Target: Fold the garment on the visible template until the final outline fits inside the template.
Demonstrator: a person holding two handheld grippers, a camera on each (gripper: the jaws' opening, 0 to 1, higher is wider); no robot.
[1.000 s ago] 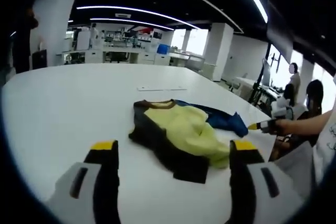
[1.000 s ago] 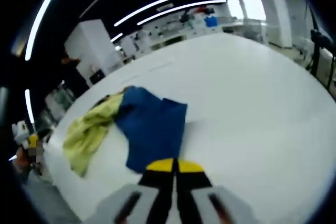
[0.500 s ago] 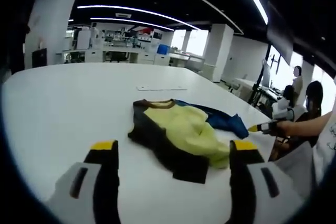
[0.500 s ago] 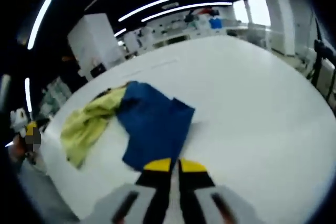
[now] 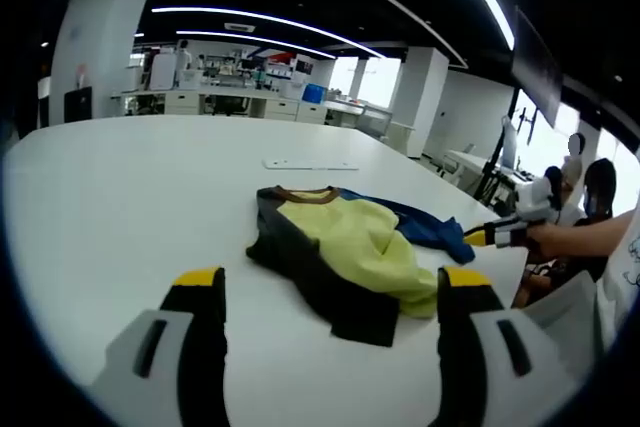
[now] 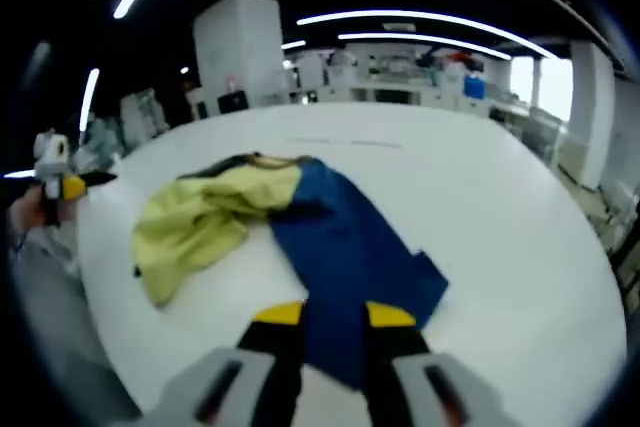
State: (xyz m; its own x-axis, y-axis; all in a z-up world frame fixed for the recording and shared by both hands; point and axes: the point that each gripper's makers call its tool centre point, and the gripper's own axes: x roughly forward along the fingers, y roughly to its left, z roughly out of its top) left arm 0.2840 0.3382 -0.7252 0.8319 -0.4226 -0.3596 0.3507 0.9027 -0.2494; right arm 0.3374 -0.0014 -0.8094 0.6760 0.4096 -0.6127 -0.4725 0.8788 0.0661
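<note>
Progress: folding looked barely begun; the garment (image 5: 345,252) lay crumpled on the white table (image 5: 120,187), its yellow, blue and dark parts bunched over one another, with no neat outline yet.
Template: no marked outline could be made out under or around the cloth; a thin pale strip (image 5: 310,164) lay flat on the table beyond it, and I could not tell what it was.
Garment place: centre of the left gripper view; in the right gripper view it ran from centre left down to the bottom middle (image 6: 300,227).
Left to do: by my reckoning, spreading the cloth flat and all the folds.
Left gripper (image 5: 330,292): jaws stood wide apart and empty, low in the frame, short of the garment's dark edge.
Right gripper (image 6: 333,315): yellow-tipped jaws had a gap between them over the blue part's near edge; whether cloth lay pinched there, I could not tell.
Other view of it: the right gripper (image 5: 490,236) sat at the right of the left gripper view, in a hand (image 5: 560,239), beside the blue end.
</note>
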